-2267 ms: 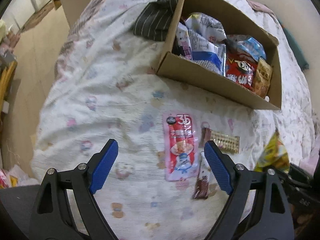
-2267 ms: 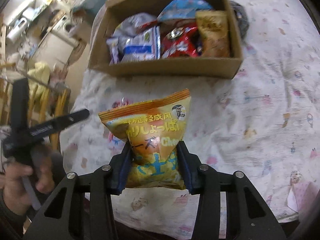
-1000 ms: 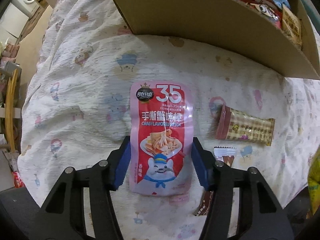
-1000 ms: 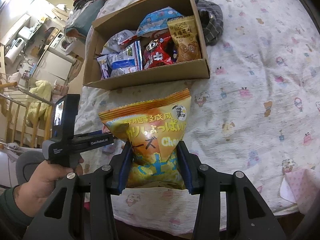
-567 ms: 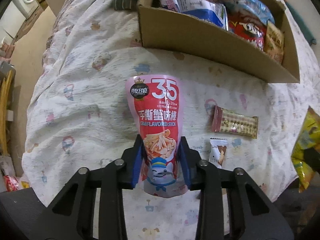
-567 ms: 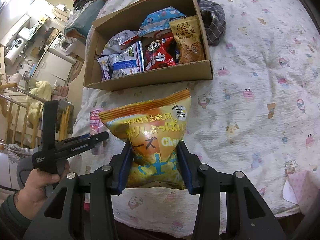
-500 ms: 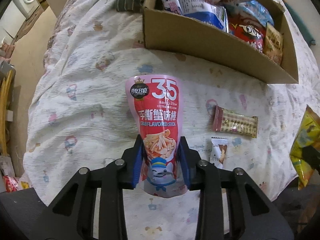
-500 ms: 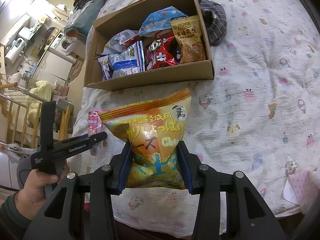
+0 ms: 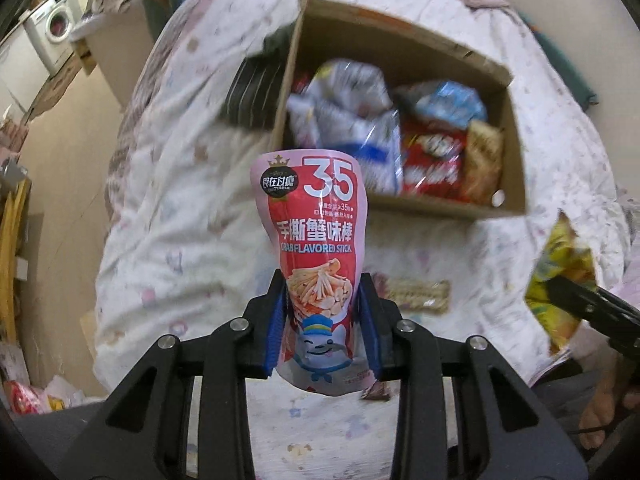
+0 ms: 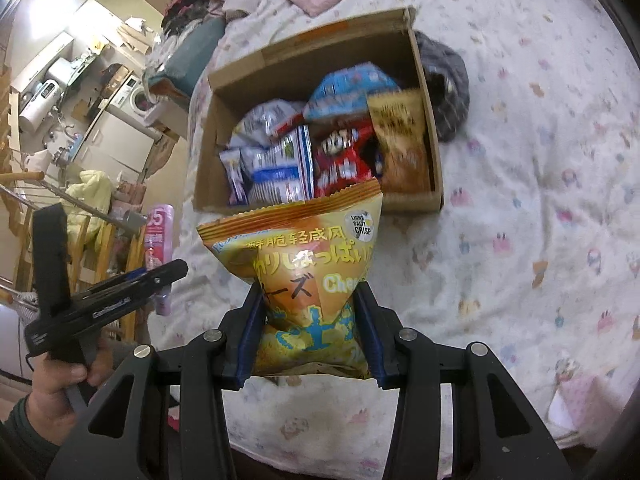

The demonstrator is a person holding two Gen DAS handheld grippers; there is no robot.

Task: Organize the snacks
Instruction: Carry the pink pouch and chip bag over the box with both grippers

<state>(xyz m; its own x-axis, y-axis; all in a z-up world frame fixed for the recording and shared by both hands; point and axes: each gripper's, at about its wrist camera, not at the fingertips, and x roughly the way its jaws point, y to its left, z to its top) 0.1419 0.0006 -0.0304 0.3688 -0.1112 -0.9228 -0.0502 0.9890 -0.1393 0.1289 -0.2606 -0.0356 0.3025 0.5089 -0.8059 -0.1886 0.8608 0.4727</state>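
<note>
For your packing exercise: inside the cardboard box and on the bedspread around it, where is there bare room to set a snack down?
Cardboard box: its left-rear part shows bare floor; the front and right are crowded with packets. Bedspread right of the box is bare. Its front-left strip holds a checked wafer bar.

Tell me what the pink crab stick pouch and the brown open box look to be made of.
The pink crab stick pouch looks like thin printed plastic film with a slight sheen; it bends where the fingers pinch it. The brown open box looks like matte corrugated cardboard, with plain raw-cut edges and a stiff straight wall.
</note>
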